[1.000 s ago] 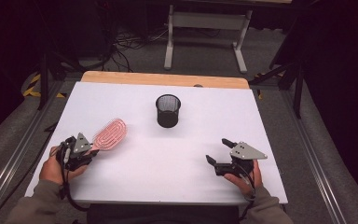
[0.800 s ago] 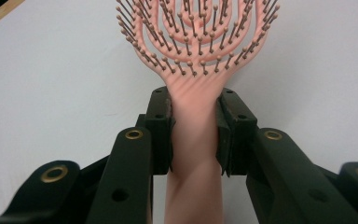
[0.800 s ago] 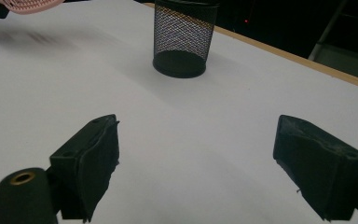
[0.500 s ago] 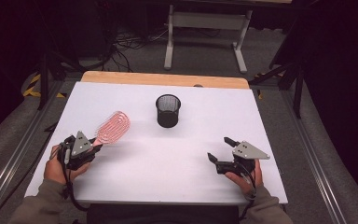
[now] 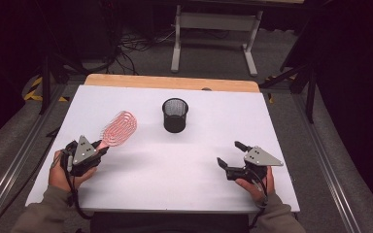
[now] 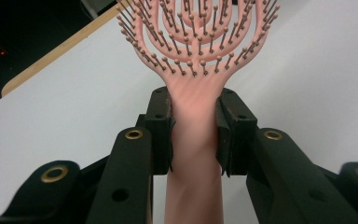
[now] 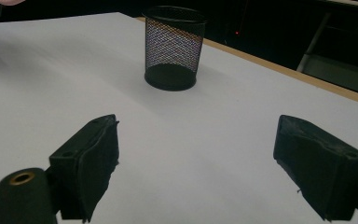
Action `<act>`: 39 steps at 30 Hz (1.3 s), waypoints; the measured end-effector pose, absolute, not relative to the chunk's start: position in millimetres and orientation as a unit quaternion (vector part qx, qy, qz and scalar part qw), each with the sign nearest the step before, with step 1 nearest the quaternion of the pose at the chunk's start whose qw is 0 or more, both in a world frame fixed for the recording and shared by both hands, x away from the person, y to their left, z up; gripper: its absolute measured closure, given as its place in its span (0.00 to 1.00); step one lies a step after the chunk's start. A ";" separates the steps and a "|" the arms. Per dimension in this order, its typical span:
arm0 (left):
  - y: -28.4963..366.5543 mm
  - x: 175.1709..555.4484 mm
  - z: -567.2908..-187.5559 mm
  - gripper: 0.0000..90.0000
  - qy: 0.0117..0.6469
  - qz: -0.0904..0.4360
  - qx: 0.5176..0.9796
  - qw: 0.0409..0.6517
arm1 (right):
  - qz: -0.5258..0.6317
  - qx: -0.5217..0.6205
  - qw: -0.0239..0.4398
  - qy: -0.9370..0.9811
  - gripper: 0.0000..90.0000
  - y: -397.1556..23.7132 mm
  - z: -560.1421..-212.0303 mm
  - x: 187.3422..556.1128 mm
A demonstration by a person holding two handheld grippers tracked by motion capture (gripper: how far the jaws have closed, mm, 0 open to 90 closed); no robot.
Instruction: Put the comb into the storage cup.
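A pink hairbrush with an open looped head is held at the table's left side, its head raised toward the middle. My left gripper is shut on the brush's handle, both pads pressed against its sides. A black mesh cup stands upright near the table's centre, also seen ahead of the right jaws as the mesh cup. At the front right my right gripper hovers just over the table, open, with nothing between its fingers.
The white table top has a wooden strip along its far edge. Metal rails run along both sides. A grey stand and cables sit on the dark floor beyond the table.
The left gripper has lifted the hairbrush off the table and carried it forward and rightward toward the cup. The right gripper has barely moved.
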State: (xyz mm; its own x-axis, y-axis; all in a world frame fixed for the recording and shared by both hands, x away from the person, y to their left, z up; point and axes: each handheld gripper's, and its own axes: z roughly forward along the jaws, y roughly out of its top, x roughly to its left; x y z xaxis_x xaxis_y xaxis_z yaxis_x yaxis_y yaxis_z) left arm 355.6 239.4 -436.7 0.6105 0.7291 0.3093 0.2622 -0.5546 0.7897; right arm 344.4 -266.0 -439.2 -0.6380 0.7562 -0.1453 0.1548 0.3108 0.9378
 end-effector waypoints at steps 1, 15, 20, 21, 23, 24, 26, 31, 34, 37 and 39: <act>238.9 355.9 -436.7 0.77 0.303 0.324 0.818 0.366 | 0.503 0.303 0.299 0.753 0.16 -265.9 -439.0 344.4; 219.2 361.7 -432.6 0.77 0.281 0.339 0.799 0.409 | 0.520 0.281 0.317 0.742 0.14 -257.5 -426.6 343.9; 206.4 364.3 -427.5 0.77 0.268 0.342 0.794 0.425 | 0.527 0.272 0.313 0.742 0.12 -251.0 -420.3 346.3; 203.7 364.9 -426.4 0.77 0.266 0.343 0.793 0.427 | 0.531 0.273 0.314 0.738 0.12 -249.1 -418.7 347.4; 198.4 366.6 -424.7 0.77 0.262 0.340 0.789 0.439 | 0.535 0.271 0.316 0.735 0.11 -245.6 -416.3 349.4; 195.2 367.4 -424.2 0.77 0.261 0.341 0.788 0.442 | 0.537 0.270 0.314 0.735 0.11 -243.6 -415.3 350.6; 189.7 369.3 -423.2 0.77 0.256 0.338 0.787 0.449 | 0.538 0.268 0.313 0.735 0.10 -239.5 -413.8 352.7; 175.0 372.9 -420.7 0.77 0.253 0.339 0.779 0.463 | 0.547 0.260 0.309 0.734 0.09 -226.2 -408.1 355.6; 167.2 373.6 -419.0 0.77 0.248 0.338 0.777 0.470 | 0.557 0.255 0.298 0.732 0.09 -217.4 -404.1 359.5; 158.7 374.0 -417.9 0.77 0.241 0.336 0.778 0.473 | 0.568 0.240 0.281 0.735 0.08 -205.2 -399.0 363.0; 152.5 373.9 -418.0 0.77 0.237 0.333 0.779 0.476 | 0.570 0.238 0.277 0.736 0.08 -202.7 -398.2 363.8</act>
